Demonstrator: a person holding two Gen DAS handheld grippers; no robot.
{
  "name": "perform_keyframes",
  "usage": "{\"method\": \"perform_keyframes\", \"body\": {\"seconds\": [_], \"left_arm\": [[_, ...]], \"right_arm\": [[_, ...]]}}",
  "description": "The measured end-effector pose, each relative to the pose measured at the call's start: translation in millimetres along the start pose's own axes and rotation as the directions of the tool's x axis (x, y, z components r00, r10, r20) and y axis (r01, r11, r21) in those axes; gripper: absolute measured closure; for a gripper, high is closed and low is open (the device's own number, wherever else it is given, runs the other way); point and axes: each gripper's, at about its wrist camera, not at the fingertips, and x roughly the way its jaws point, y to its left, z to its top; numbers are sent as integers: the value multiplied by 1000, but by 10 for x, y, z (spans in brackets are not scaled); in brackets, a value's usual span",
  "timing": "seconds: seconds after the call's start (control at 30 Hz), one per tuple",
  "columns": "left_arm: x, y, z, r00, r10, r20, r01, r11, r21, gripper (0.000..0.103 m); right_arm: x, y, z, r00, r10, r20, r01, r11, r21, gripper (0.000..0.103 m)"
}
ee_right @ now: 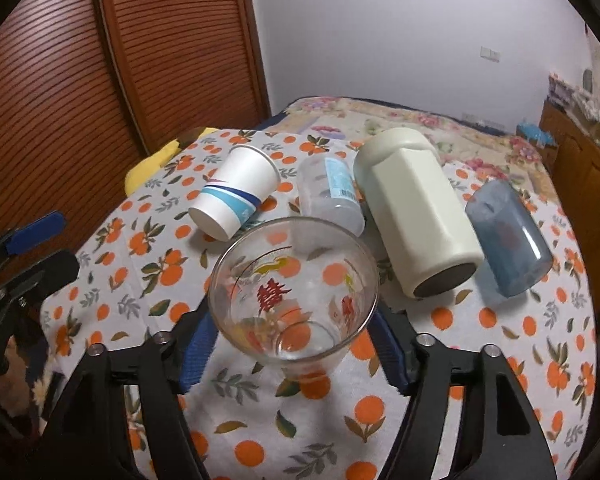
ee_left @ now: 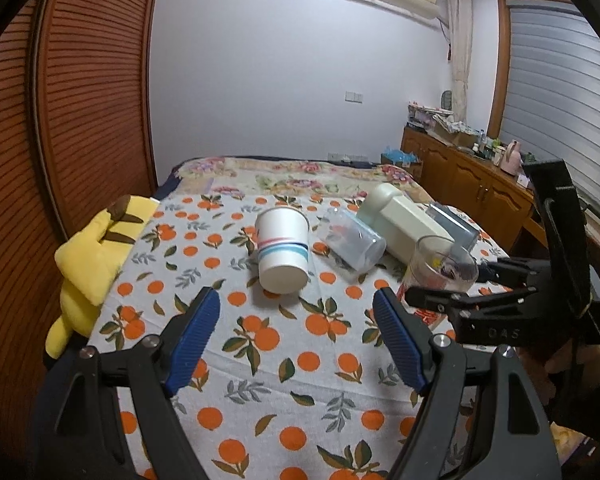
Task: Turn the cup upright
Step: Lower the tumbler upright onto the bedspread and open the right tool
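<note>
My right gripper (ee_right: 290, 344) is shut on a clear glass cup (ee_right: 294, 286) with red and gold print. The glass stands upright, mouth up, near the orange-print cloth (ee_right: 120, 280); it also shows in the left wrist view (ee_left: 440, 276). Whether its base touches the cloth is hidden. My left gripper (ee_left: 296, 332) is open and empty, above the cloth, in front of a white paper cup (ee_left: 283, 250) lying on its side; that cup shows in the right wrist view (ee_right: 236, 200) too.
A clear plastic cup (ee_right: 330, 196), a cream tumbler (ee_right: 416, 216) and a blue-grey plastic cup (ee_right: 508, 240) lie on their sides behind the glass. A yellow plush toy (ee_left: 88, 264) sits at the left edge. A wooden louvred door (ee_left: 80, 100) stands left, cabinets (ee_left: 468, 184) right.
</note>
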Motion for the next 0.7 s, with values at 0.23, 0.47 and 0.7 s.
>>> {"method": "perform_keyframes", "body": {"seconds": [0.23,0.47,0.7], "left_arm": [[-77,-96,58,1000,23,15,-23,999,32,23],[-176,-300,117,999,19,38,-22,997,77,22],[-320,-497,152,998,1,55,-6,995,96,22]], "right_arm": [[-249,3,-86,999,-5,50,4,1000,28,27],[-731,-76,-282,987,-63,146,46,992,114,26],[-1143,-83,-405,961,-141,238,111,985,135,20]]}}
